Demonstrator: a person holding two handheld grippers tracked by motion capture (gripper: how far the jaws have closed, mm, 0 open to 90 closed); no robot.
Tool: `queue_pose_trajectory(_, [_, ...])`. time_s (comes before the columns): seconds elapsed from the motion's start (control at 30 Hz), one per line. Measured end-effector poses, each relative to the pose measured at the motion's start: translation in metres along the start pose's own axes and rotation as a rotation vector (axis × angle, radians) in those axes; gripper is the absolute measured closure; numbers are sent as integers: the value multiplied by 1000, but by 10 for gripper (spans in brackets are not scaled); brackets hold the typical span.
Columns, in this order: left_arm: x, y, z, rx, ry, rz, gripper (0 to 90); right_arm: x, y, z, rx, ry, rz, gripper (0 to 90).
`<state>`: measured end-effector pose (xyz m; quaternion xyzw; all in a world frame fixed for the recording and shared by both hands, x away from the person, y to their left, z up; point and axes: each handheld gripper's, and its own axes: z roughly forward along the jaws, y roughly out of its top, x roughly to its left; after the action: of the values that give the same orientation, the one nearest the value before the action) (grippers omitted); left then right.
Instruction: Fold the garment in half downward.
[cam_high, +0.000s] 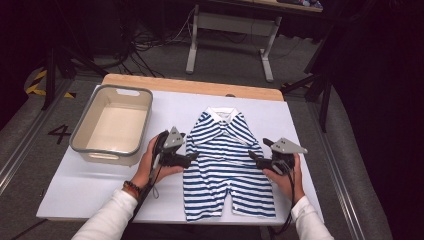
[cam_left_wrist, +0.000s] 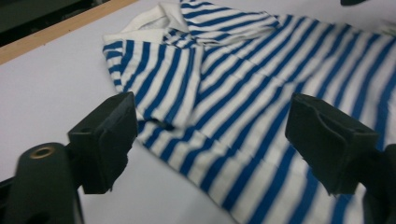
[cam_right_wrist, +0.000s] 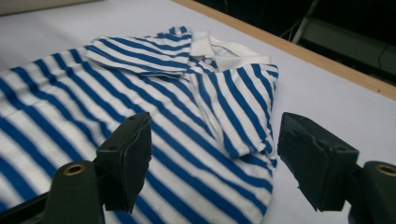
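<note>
**Both Grippers at the Sides of a Striped Romper**

Here, a blue-and-white striped baby romper (cam_high: 227, 162) lies flat near the middle of the white table cover (cam_high: 75, 185), its white collar (cam_high: 222, 114) pointing away from the person and both sleeves folded in over the chest. The left gripper (cam_high: 192, 157) sits at the garment's left edge, around waist level, with its jaws spread apart above the cloth; the left gripper view shows the folded sleeve between them, not pinched. The right gripper (cam_high: 252, 157) mirrors it at the right edge, its jaws likewise spread wide over the striped fabric and gripping nothing. A beige plastic tub (cam_high: 80, 142) with a grey rim stands on the cover, left of the romper.
</note>
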<state>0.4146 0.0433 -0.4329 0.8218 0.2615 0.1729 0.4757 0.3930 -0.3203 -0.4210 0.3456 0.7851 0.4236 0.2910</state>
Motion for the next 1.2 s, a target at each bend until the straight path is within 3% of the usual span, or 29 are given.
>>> queue_pose_trajectory(0.03, [10, 7, 12, 15, 29, -11, 212, -5, 4, 6, 11, -5, 3, 269])
queue_pose_trajectory(0.1, [16, 11, 19, 23, 26, -30, 214, -9, 6, 11, 14, -2, 11, 287])
queue_pose_trajectory(0.2, [35, 18, 40, 50, 33, -93, 252, -30, 22, 39, 53, -6, 61, 346])
queue_pose_trajectory(0.23, [46, 21, 54, 64, 30, -134, 261, -35, 26, 46, 69, -12, 73, 348])
queue_pose_trajectory(0.37, [56, 26, 71, 98, 60, -142, 297, -52, 39, 74, 111, -5, 124, 425])
queue_pose_trajectory(0.5, [71, 34, 88, 120, 70, -176, 314, -59, 45, 92, 147, -22, 109, 455])
queue_pose_trajectory(0.53, [77, 38, 94, 127, 67, -198, 360, -66, 48, 105, 169, -18, 159, 470])
queue_pose_trajectory(0.57, [77, 38, 94, 127, 67, -198, 360, -66, 48, 105, 169, -18, 159, 470])
queue_pose_trajectory(0.67, [85, 43, 108, 160, 83, -223, 369, -76, 51, 121, 197, -33, 233, 459])
queue_pose_trajectory(0.8, [90, 43, 117, 194, 106, -245, 374, -79, 51, 129, 195, -47, 255, 479])
queue_pose_trajectory(0.87, [90, 43, 121, 212, 116, -261, 374, -80, 51, 136, 229, -55, 250, 477])
queue_pose_trajectory(1.0, [91, 41, 129, 259, 144, -248, 367, -77, 50, 145, 256, -55, 249, 501])
queue_pose_trajectory(1.13, [88, 43, 132, 278, 154, -224, 335, -75, 46, 155, 297, -55, 240, 510])
queue_pose_trajectory(1.2, [87, 43, 134, 280, 153, -212, 329, -77, 42, 156, 297, -55, 261, 494])
